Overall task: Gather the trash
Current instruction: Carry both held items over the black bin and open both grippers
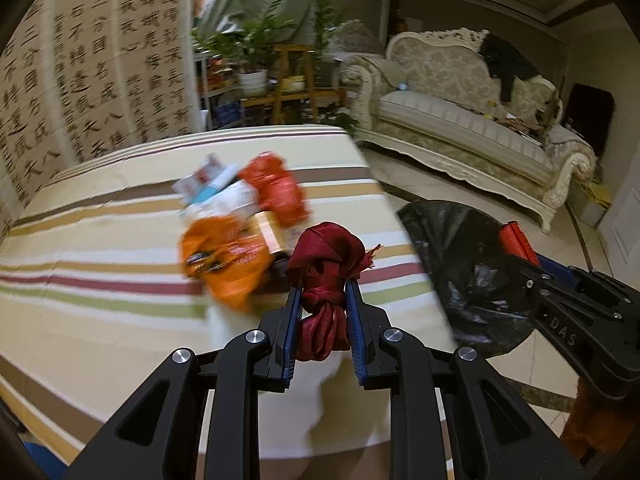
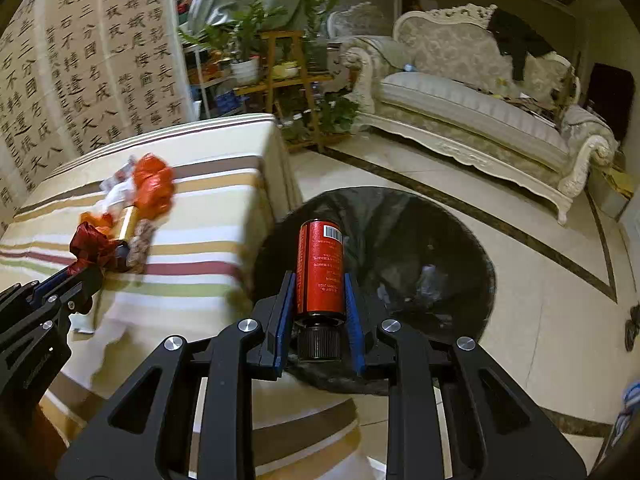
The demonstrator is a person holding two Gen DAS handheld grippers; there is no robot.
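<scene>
My left gripper point(image 1: 322, 286) is shut on a knotted dark red ribbon point(image 1: 326, 268), held above the near edge of the striped table point(image 1: 100, 240). The ribbon point(image 2: 94, 246) and left gripper point(image 2: 90, 268) also show at the left of the right wrist view. My right gripper point(image 2: 319, 280) is shut on a red bottle point(image 2: 320, 268) with a black cap, hanging over the open black trash bag point(image 2: 420, 248). In the left wrist view the bottle's red end point(image 1: 516, 242) shows beside that bag point(image 1: 460, 264). A pile of trash point(image 1: 240, 220) lies on the table: orange wrappers, white paper, a gold tube.
The black bag stands on the tiled floor point(image 2: 540, 320) just right of the table's edge. A cream sofa point(image 2: 480, 112) lines the far right. Plant stands point(image 2: 280, 64) and a calligraphy screen point(image 2: 88, 72) stand behind the table.
</scene>
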